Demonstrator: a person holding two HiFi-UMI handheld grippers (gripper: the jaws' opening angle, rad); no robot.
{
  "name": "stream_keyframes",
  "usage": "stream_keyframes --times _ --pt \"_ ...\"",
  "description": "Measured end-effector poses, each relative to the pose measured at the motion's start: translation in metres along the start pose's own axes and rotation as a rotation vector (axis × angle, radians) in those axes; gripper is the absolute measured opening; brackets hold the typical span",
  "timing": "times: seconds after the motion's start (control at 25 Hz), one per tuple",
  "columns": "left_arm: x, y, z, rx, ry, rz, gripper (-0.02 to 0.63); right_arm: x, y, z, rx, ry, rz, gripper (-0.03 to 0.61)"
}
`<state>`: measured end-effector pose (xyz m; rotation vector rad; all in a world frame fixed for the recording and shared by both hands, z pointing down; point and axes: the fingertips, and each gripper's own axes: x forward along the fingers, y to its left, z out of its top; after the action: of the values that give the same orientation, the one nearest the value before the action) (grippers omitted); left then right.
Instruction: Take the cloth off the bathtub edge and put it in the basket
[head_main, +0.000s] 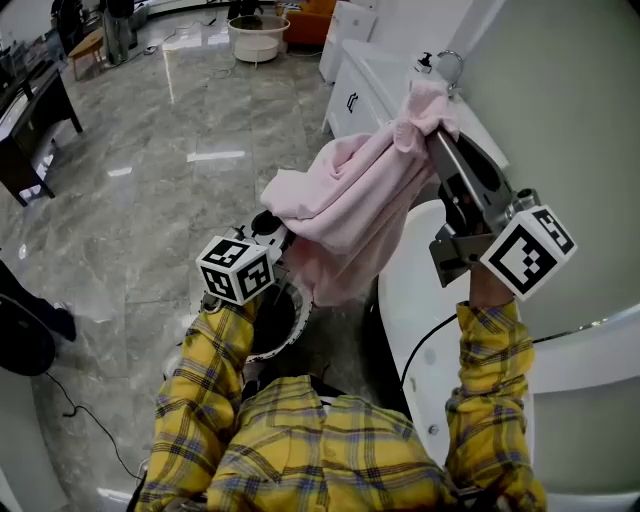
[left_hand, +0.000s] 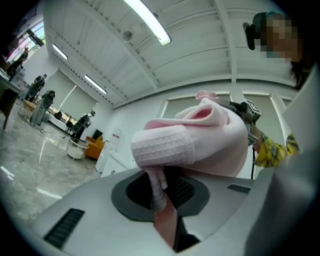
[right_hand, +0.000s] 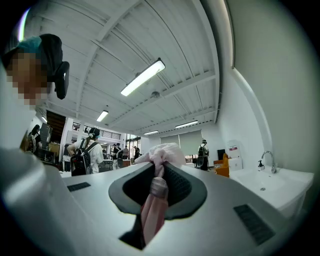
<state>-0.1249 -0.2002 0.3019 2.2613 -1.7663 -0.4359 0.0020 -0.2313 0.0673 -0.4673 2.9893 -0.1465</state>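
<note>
No legible text. Only black-and-white square codes on left cube (head_main: 236, 268) and right cube (head_main: 528, 250); dark logo (head_main: 352, 101) on white cabinet, upper middle, unreadable.

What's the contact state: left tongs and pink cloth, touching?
Touching. The left gripper view shows the left tongs closed on a fold of the pink cloth, which is pinched between the jaws.

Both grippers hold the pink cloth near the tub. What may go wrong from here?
1. The left gripper and the right gripper each pinch only a thin fold of the cloth, so it may slip out.
2. Its top end looks close to the faucet and might catch there.
3. The hanging cloth partly hides the round container under the left gripper, so a drop could miss.
</note>
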Motion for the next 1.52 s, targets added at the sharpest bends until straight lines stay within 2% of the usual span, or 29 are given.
stream_keyframes --times 0.4,0.6,0.68,0.84,1.0,1.24,1.52 --pt "-0.079 0.021 0.072 0.063 -0.111 0.164 0.057 0.045 0.054 -0.003 0.043 -0.042 0.216 0.064" --pt "-0.129 0.029 0.096 0.110 -0.168 0.262 0.057 0.069 0.082 -0.022 0.082 -0.040 0.322 0.064" --pt "-0.145 0.036 0.097 0.130 -0.167 0.295 0.057 0.081 0.090 -0.035 0.099 -0.030 0.356 0.064" --pt "-0.164 0.052 0.081 0.131 -0.116 0.350 0.057 0.099 0.097 -0.068 0.147 0.011 0.399 0.064" --pt "-0.173 0.061 0.053 0.123 -0.043 0.398 0.057 0.107 0.093 -0.109 0.213 0.077 0.406 0.064" --pt "-0.183 0.078 -0.001 0.089 0.080 0.434 0.057 0.108 0.086 -0.185 0.274 0.193 0.369 0.064" --pt "-0.191 0.097 -0.068 -0.019 0.185 0.462 0.057 0.094 0.077 -0.279 0.309 0.348 0.315 0.064"
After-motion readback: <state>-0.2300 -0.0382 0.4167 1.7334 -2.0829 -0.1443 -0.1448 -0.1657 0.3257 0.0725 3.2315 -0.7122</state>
